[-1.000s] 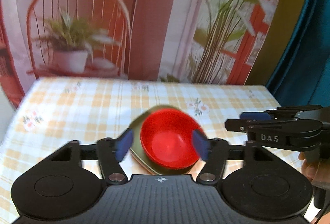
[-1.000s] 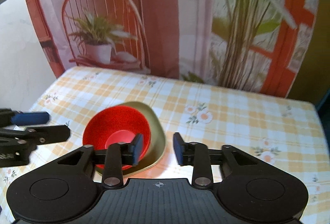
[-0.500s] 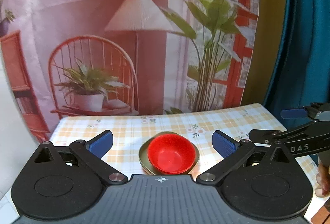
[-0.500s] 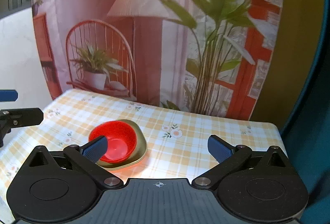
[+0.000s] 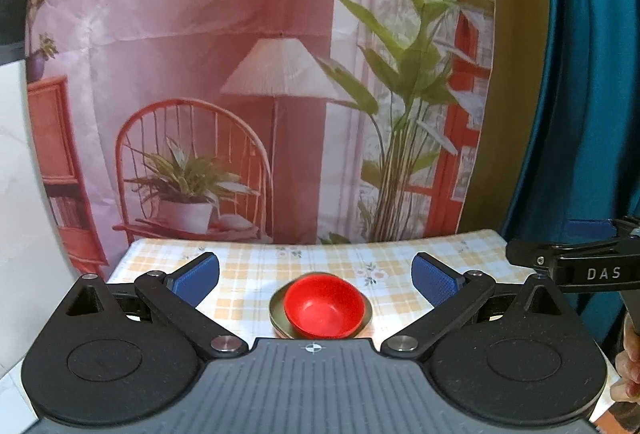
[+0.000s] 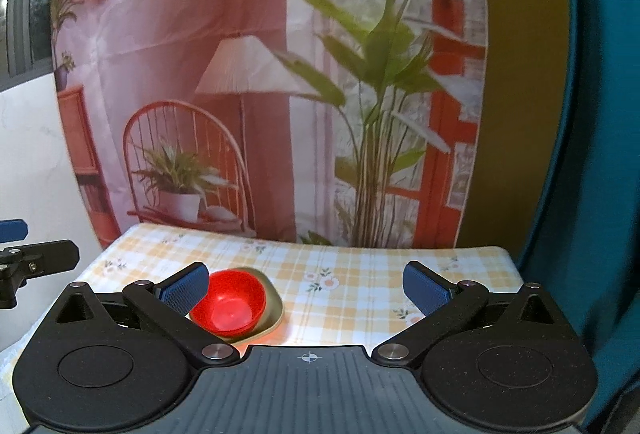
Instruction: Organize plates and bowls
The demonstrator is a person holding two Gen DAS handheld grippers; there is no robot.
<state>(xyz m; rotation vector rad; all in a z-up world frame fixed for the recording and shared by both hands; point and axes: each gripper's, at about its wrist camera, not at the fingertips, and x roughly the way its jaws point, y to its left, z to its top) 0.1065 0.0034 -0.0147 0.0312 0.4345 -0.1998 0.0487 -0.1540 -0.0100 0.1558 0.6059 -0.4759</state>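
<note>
A red bowl (image 5: 324,308) rests inside an olive-green plate (image 5: 276,314) on the checked tablecloth. In the right wrist view the same red bowl (image 6: 229,308) and green plate (image 6: 272,304) lie low and left of centre. My left gripper (image 5: 315,278) hangs well back from and above the stack, open wide, with nothing between its blue pads (image 5: 198,278). My right gripper (image 6: 306,286) is likewise open and empty, its left pad (image 6: 184,288) overlapping the bowl only in the picture. Each gripper shows at the other view's edge.
The table with the yellow-checked floral cloth (image 6: 360,274) ends at a printed backdrop (image 5: 240,114) of a chair, lamp and plants. A teal curtain (image 6: 600,154) hangs at the right. A hand (image 5: 628,366) shows at the left view's right edge.
Both grippers opened wide and pulled back and up from the bowl and plate, which stay on the table and look smaller now.
</note>
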